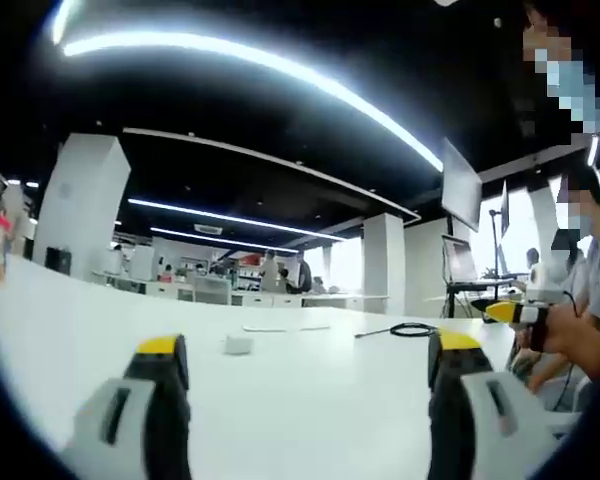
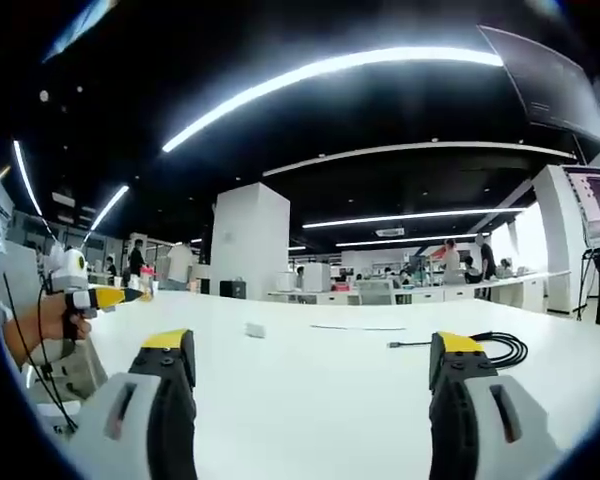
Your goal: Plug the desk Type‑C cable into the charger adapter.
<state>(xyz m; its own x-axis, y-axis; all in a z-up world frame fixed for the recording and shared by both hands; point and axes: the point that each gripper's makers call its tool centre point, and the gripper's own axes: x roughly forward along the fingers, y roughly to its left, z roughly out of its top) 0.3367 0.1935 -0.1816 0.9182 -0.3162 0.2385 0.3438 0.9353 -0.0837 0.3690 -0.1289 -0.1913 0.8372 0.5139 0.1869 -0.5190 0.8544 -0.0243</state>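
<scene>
Open-plan office space stretches behind a long white table [image 1: 310, 400], under strip lights, with desks and people far off. Both pairs of fingers stand wide apart and hold nothing.

Between the left gripper [image 1: 305, 370] fingers and a little beyond their tips lies the small white charger adapter [image 1: 238, 345], alone on the bare top. Farther out and toward the right finger, the black Type-C cable [image 1: 405, 329] sits coiled, one end trailing straight toward the adapter but well apart from it.

From the right gripper [image 2: 315, 365], the same adapter [image 2: 255, 330] lies beyond the tips, nearer the left finger; the cable [image 2: 495, 348] lies just past the right finger, its loose end pointing inward.

I judge the task at its very start: nothing is grasped, and both pieces are untouched. Next, each hand probably needs to go forward and down, one to pin the adapter, the other to pinch the cable close behind its plug so the tip can be lined up with the port, whose facing I cannot tell.
</scene>
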